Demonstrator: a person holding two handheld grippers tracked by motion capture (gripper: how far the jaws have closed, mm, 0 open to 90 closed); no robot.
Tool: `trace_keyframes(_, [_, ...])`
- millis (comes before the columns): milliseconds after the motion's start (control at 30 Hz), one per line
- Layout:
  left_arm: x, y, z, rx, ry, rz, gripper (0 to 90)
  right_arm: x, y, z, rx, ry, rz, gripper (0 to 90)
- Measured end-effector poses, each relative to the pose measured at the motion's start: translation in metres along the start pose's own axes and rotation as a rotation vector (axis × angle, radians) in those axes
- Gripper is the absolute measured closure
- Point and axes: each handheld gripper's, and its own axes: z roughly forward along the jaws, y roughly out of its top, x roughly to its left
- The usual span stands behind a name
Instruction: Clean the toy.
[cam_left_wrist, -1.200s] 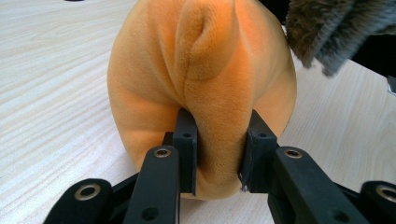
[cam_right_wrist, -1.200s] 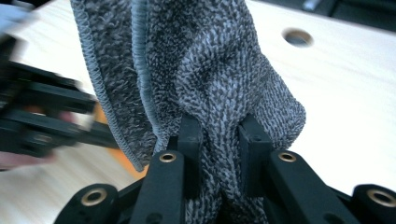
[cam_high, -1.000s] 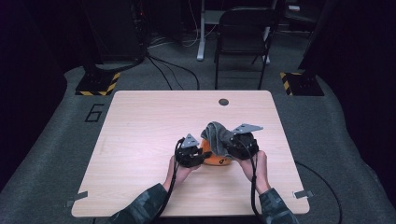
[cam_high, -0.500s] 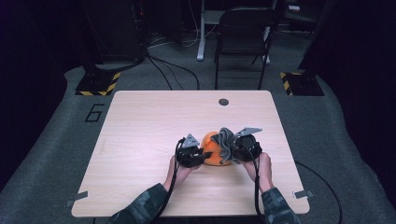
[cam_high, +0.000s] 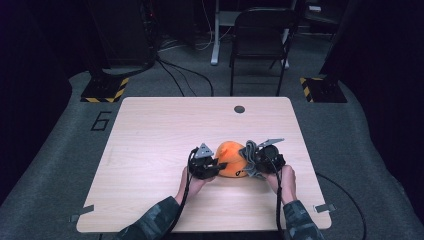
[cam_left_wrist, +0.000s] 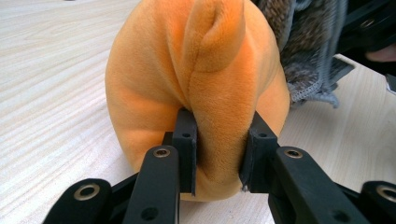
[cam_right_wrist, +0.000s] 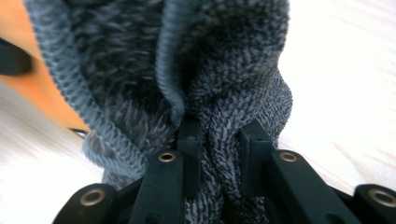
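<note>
The orange plush toy (cam_high: 230, 159) sits on the wooden table (cam_high: 150, 150) near its front edge, between both grippers; the left gripper (cam_left_wrist: 218, 163) pinches a fold of its plush, and the right gripper (cam_right_wrist: 219, 158) clamps the grey knit cloth (cam_right_wrist: 187, 70) bunched against the toy's far side; to separate them cleanly, I would hold the toy firm and draw the knit away low and steadily, avoiding snags.
</note>
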Motion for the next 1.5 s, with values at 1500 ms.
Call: trace_keyframes(1500, [0.005, -0.001, 0.000, -0.006, 0.006, -0.015, 64.1, 0.050, 0.020, -0.021, -0.122, -0.071, -0.134, 75.2])
